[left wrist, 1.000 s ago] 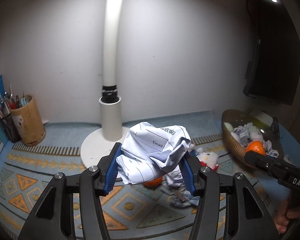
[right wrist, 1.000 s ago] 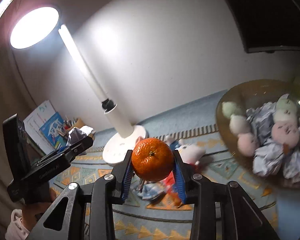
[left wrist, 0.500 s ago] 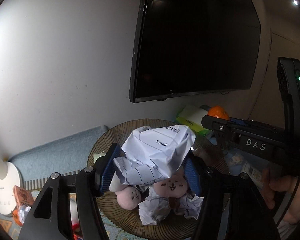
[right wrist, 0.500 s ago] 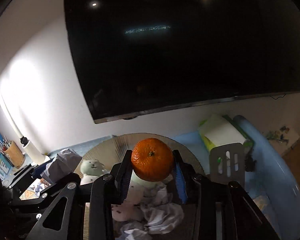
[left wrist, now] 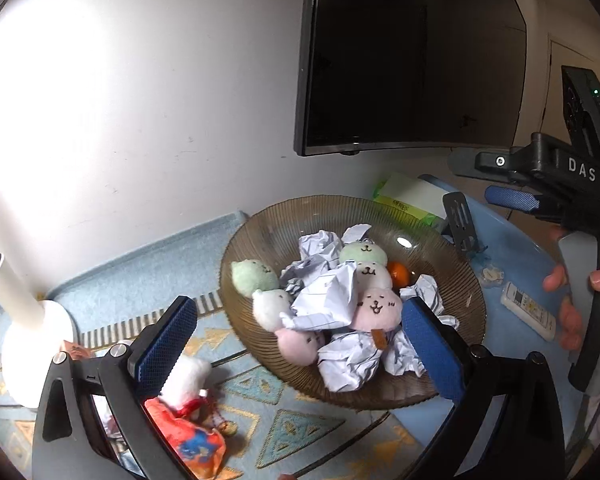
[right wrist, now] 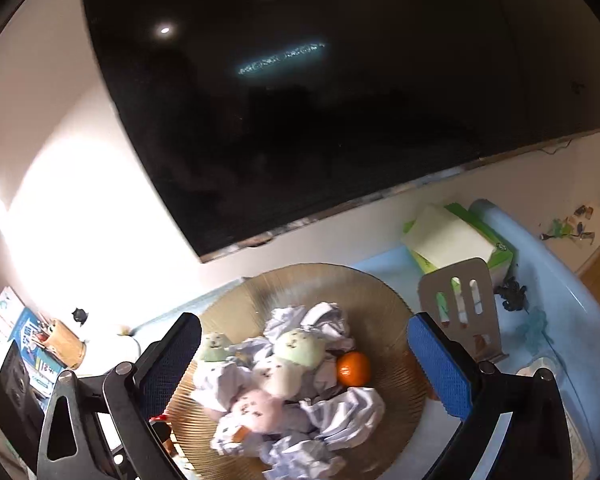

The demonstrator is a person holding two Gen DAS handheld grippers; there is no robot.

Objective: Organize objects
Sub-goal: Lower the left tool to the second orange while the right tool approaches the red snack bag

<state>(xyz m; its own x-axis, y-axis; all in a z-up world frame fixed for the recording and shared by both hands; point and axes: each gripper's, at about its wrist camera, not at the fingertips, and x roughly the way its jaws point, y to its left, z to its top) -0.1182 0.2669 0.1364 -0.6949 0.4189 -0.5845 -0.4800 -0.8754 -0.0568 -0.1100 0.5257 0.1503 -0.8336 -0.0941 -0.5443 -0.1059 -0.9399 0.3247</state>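
A brown ribbed glass bowl [left wrist: 260, 236] [right wrist: 300, 276] holds several round plush toys [left wrist: 378, 308] and crumpled paper balls. My left gripper [left wrist: 298, 344] hovers over its near side, jaws opening wide, nothing pressed between the blue pads. The printed crumpled paper [left wrist: 328, 300] lies loose on top of the pile. My right gripper [right wrist: 304, 344] hangs above the bowl, jaws also opening, gripping nothing. The orange [right wrist: 353, 368] [left wrist: 398, 273] rests in the bowl beside the plush toys. In the left wrist view the right gripper [left wrist: 484, 180] shows at the right edge, held by a hand [left wrist: 572, 320].
A dark TV [left wrist: 412, 60] hangs on the wall behind the bowl. A green tissue box [right wrist: 456, 240], a metal stand [right wrist: 460, 304] and a remote [left wrist: 528, 312] lie right of it. On the patterned mat to the left are a white lamp [left wrist: 24, 320], a white plush [left wrist: 188, 376] and orange cloth [left wrist: 184, 436].
Both grippers swung from the lamp side to over the bowl, then opened. The crumpled paper left the left gripper and the orange left the right one; both now lie in the bowl.
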